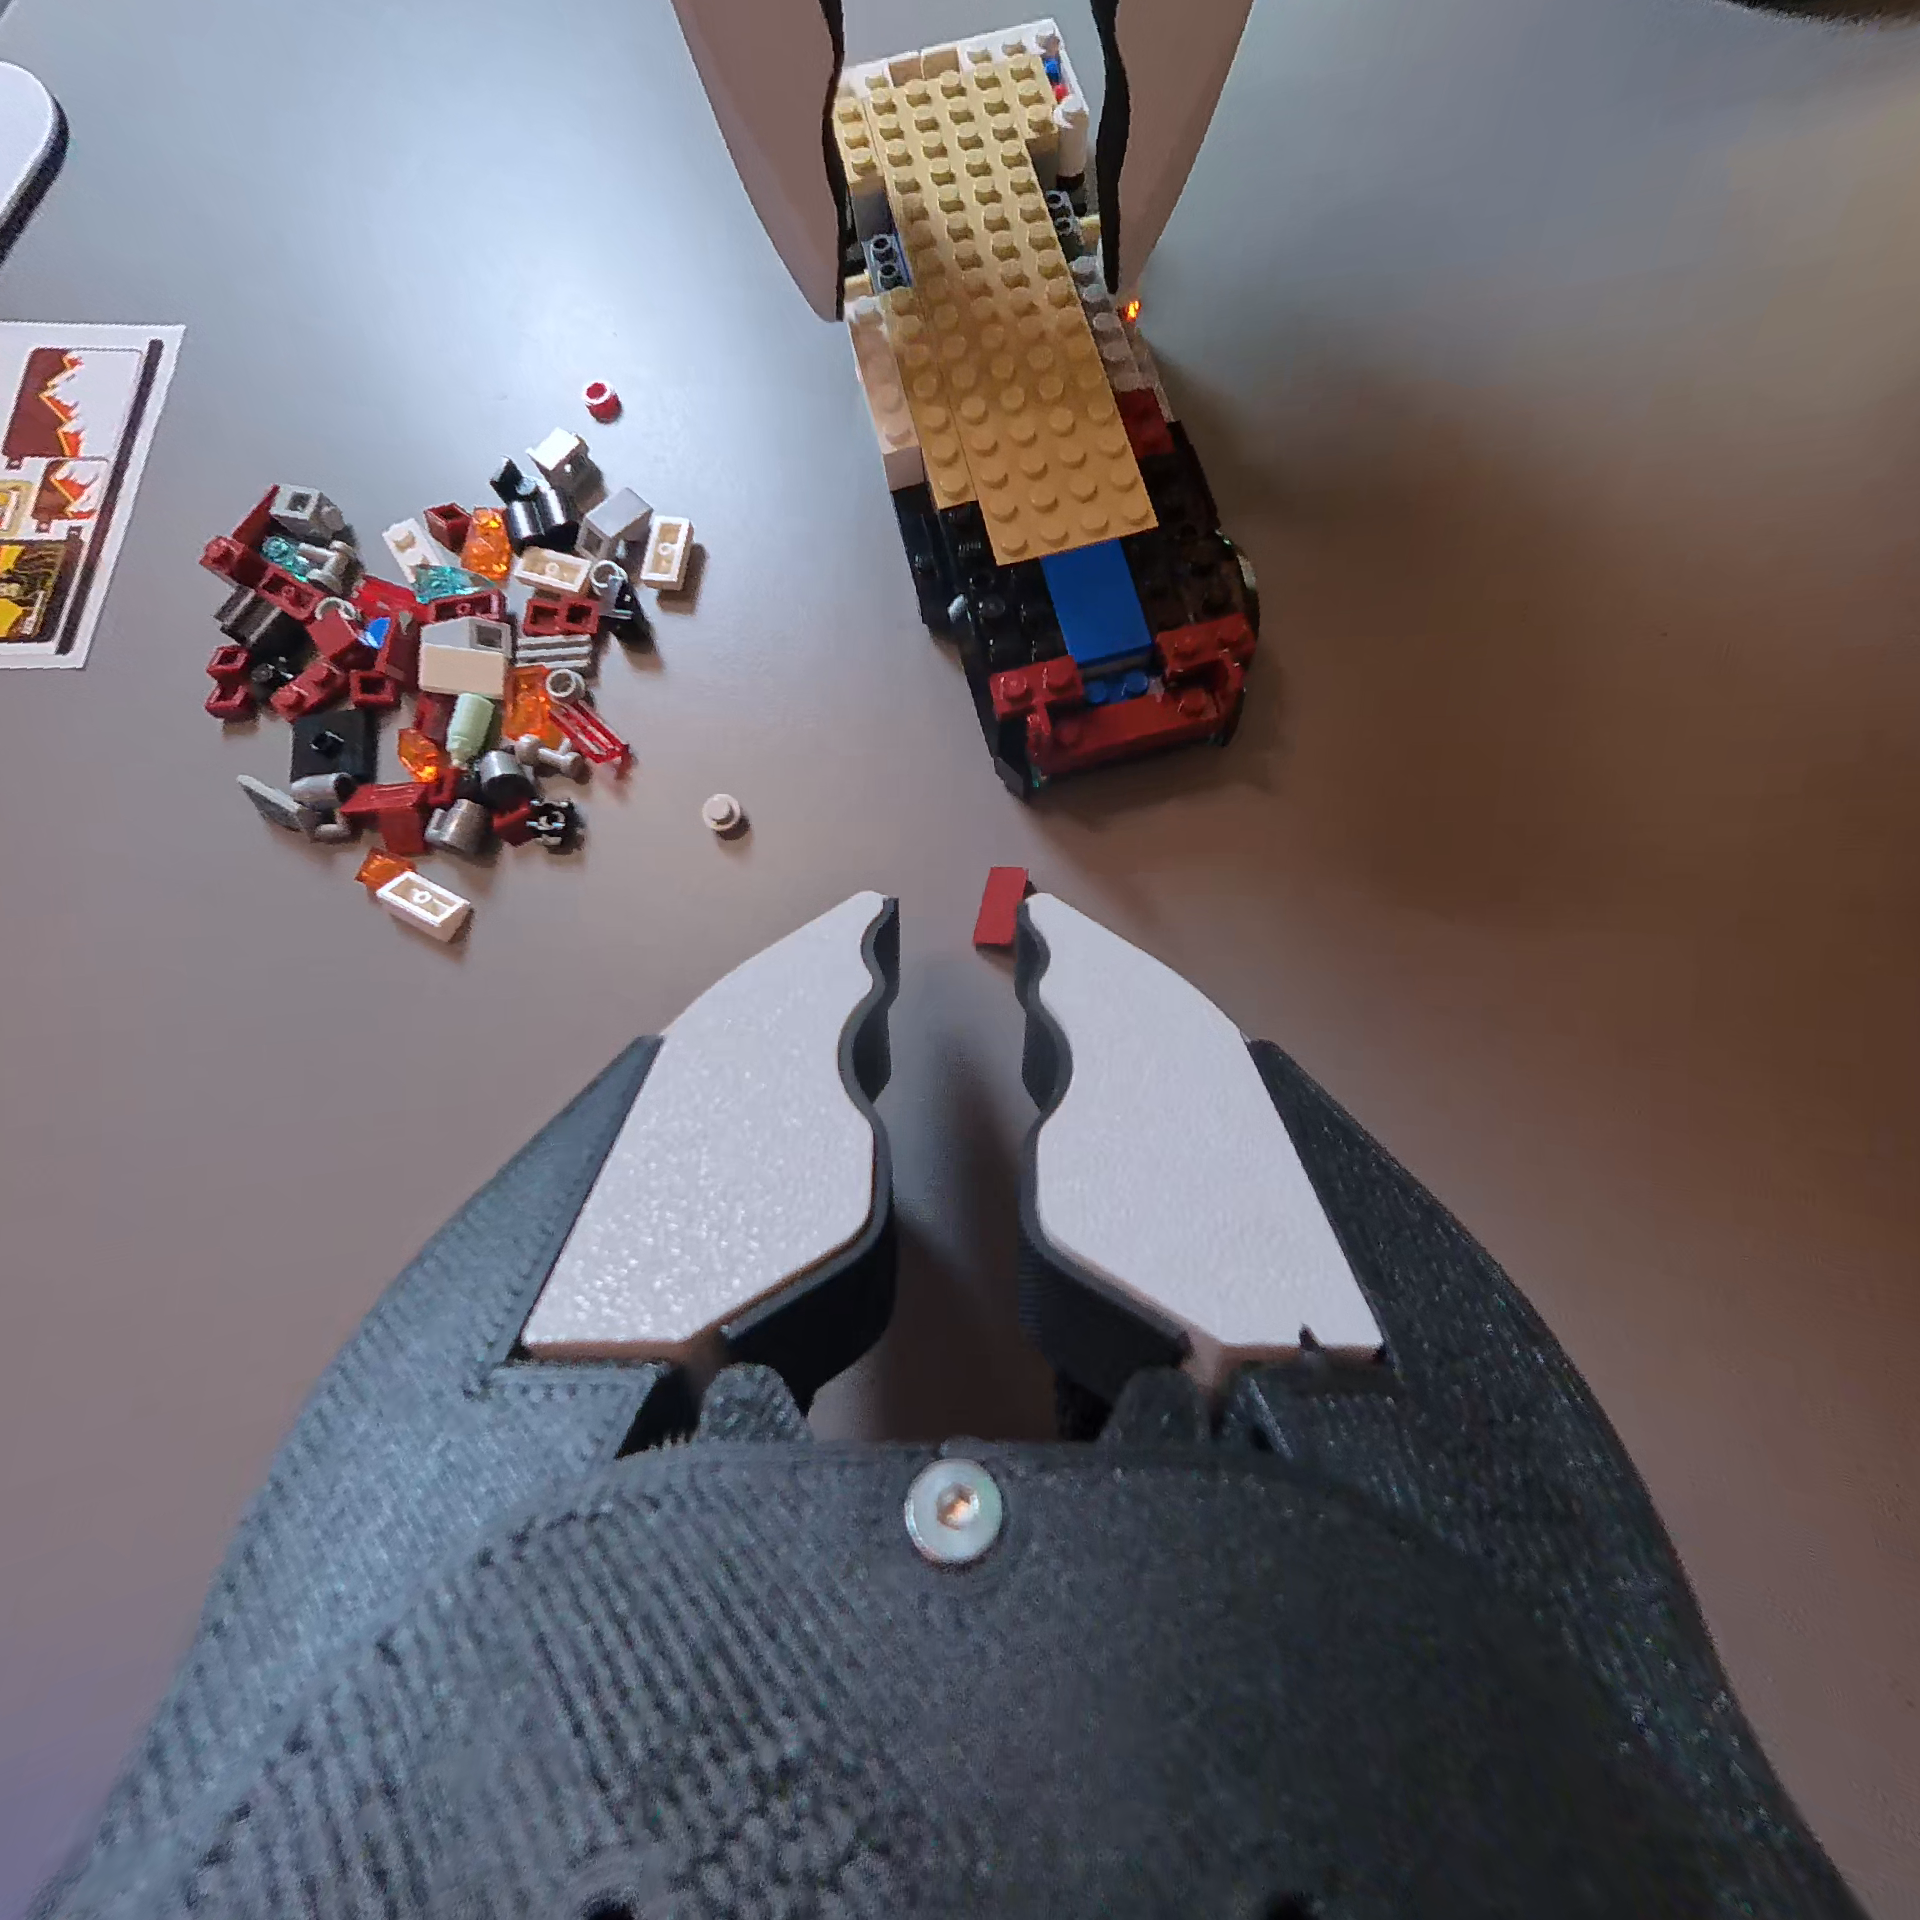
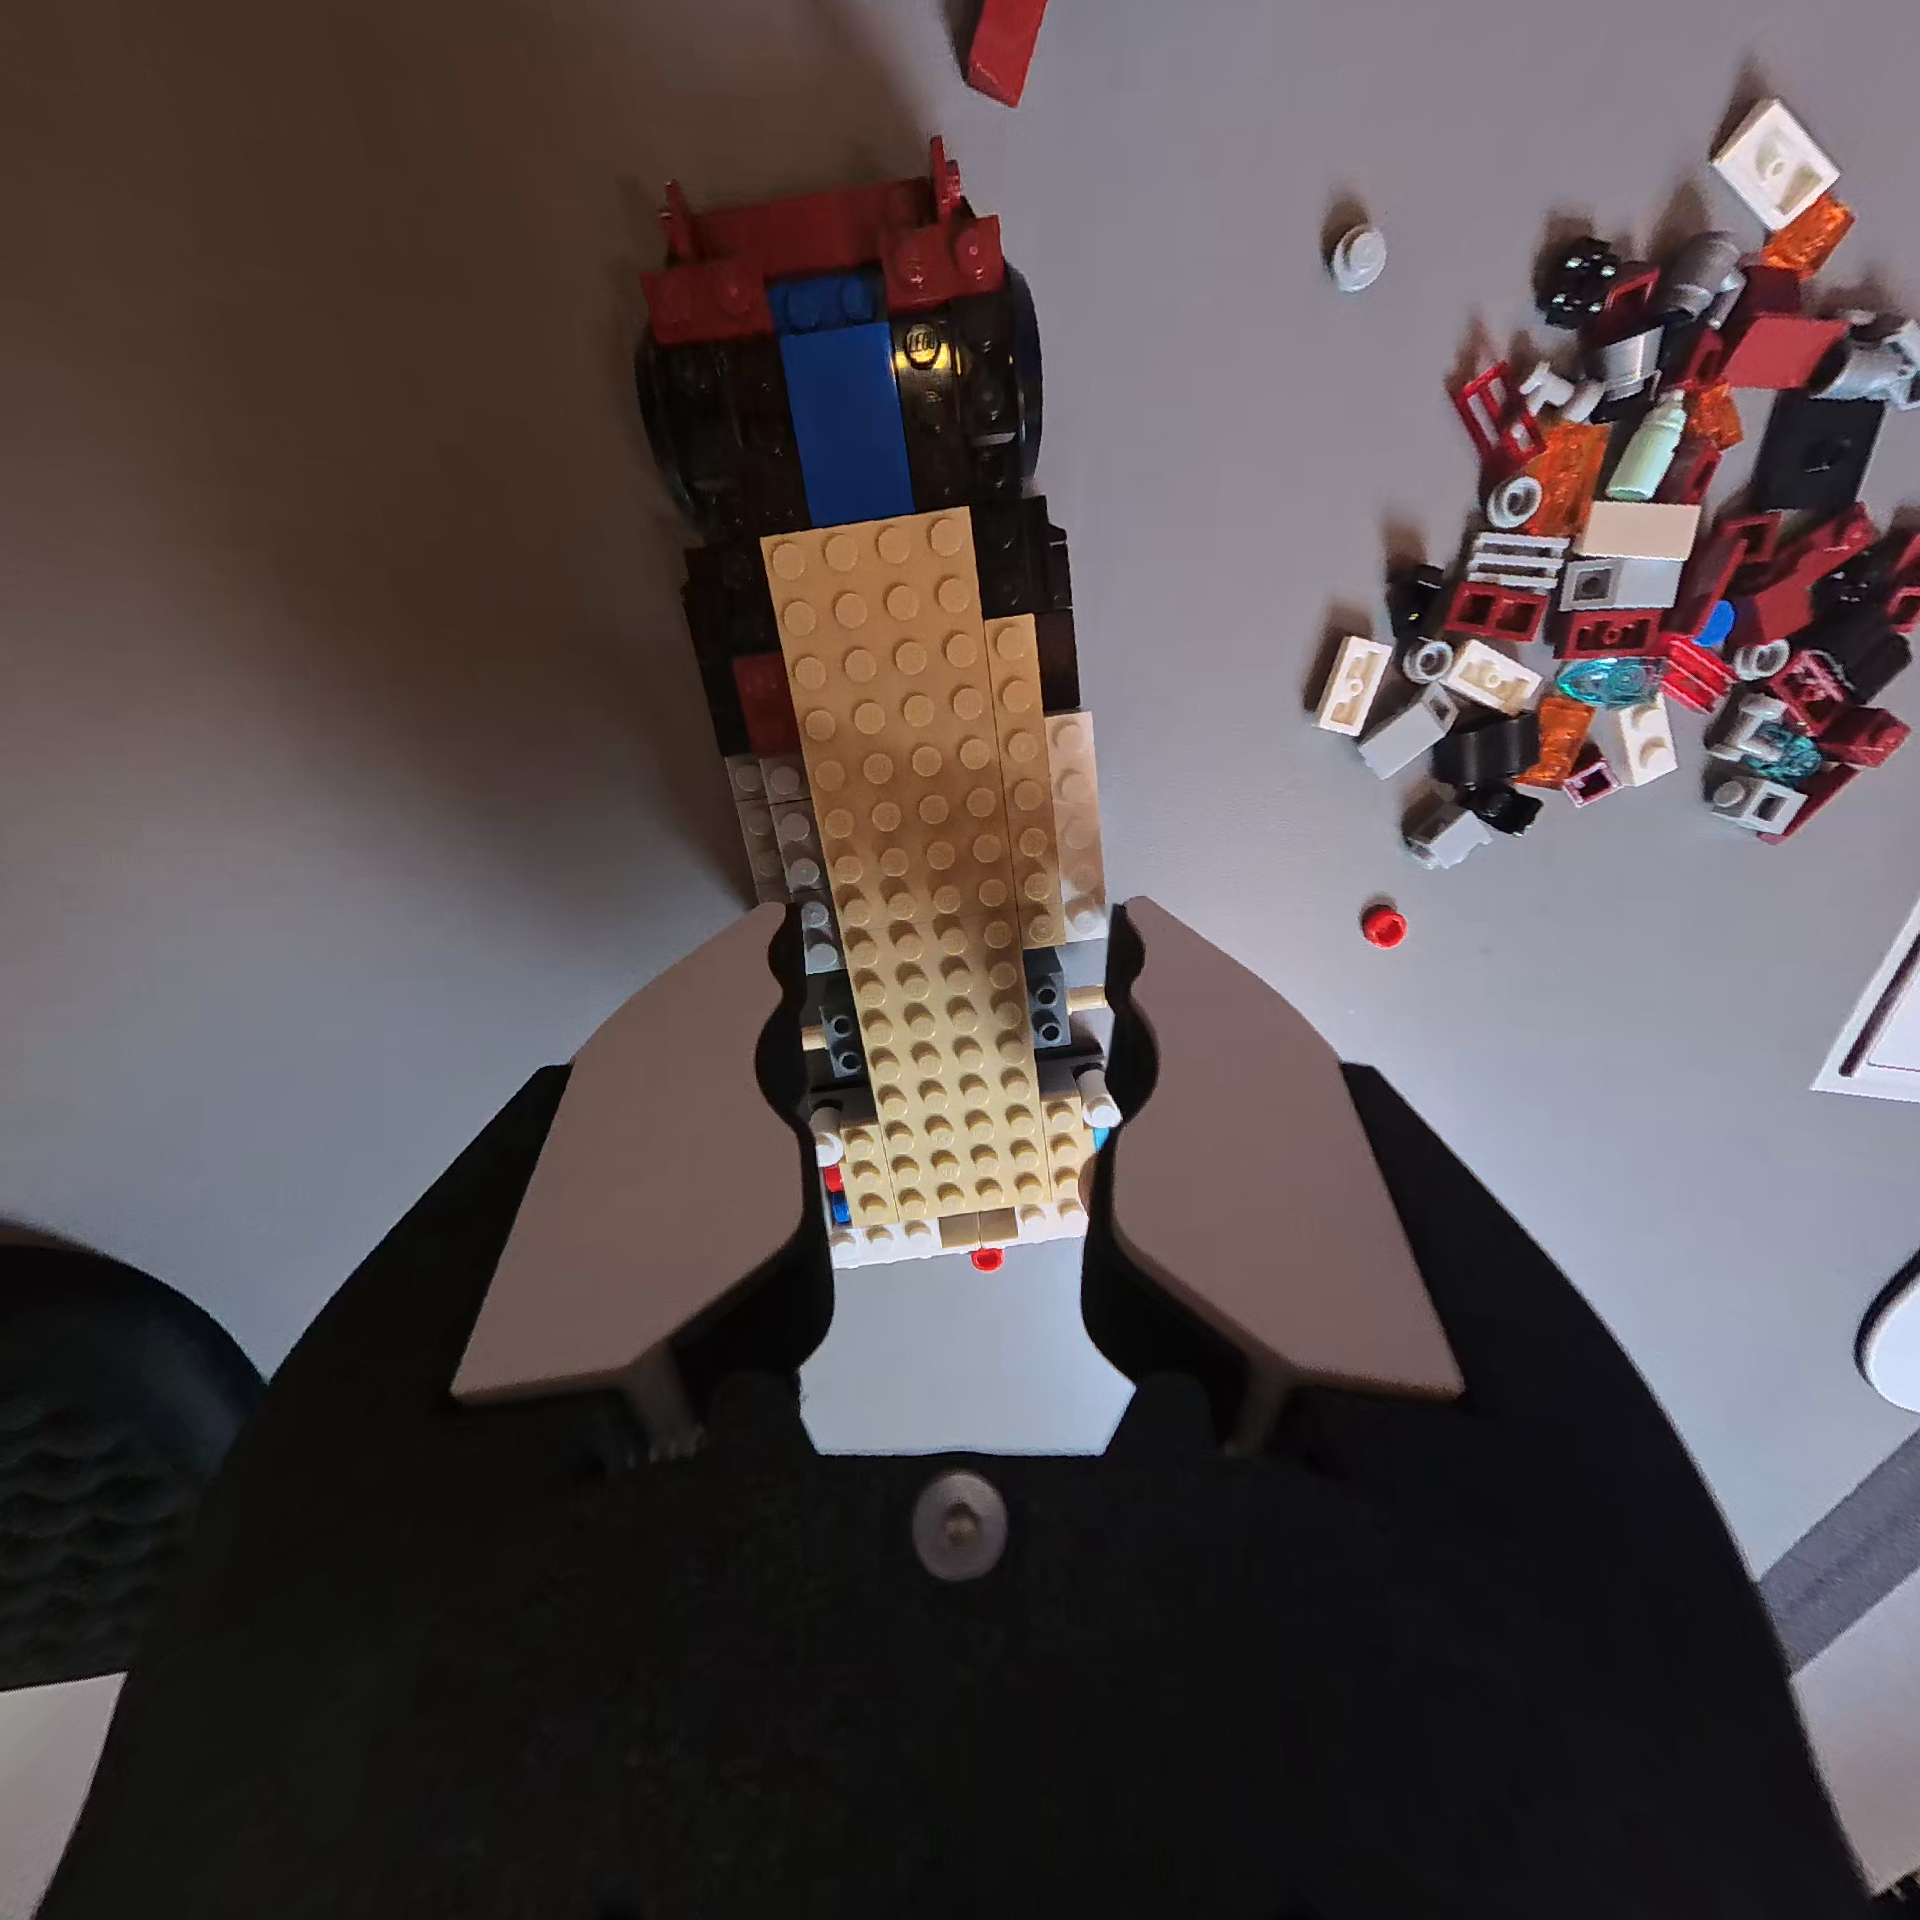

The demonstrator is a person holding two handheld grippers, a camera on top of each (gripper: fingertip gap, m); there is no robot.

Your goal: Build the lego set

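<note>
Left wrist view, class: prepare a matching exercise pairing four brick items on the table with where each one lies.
Things:
1. small dark red flat tile
2. round grey single-stud piece
3. small round bright red stud
4. long tan-topped brick vehicle model

Places:
A. far end between the right gripper's fingers
B. alone, beyond the loose brick pile
C. against the left gripper's right fingertip
D. alone, between pile and left gripper

Pairs: 1-C, 2-D, 3-B, 4-A

Nothing to read out here: the sticker sheet (image 1: 62,488) shows flame artwork only (any lettering too blurred), and the brick model's (image 2: 914,727) stud embossing stays illegible.
</note>
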